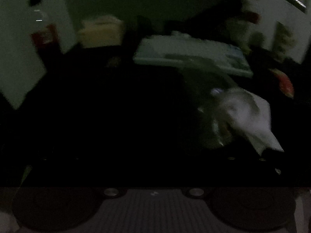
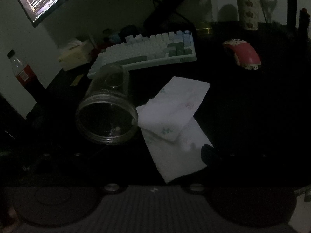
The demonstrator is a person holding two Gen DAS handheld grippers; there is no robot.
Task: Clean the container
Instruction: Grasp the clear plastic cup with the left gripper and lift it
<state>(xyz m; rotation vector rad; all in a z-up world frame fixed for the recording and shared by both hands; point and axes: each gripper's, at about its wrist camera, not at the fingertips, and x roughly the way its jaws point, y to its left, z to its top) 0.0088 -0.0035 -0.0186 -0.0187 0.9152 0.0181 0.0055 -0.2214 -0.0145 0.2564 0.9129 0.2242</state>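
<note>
1. The clear container (image 2: 107,114) lies on its side near the middle of the dark desk (image 2: 243,106), its open mouth toward the camera, just in front of the keyboard (image 2: 143,54).
2. A white tissue (image 2: 175,124) touches its rim.
3. Right gripper (image 2: 209,153): a dark fingertip rests on the tissue; its spread is unclear.
4. Left gripper: lost in darkness, cannot tell.
</note>
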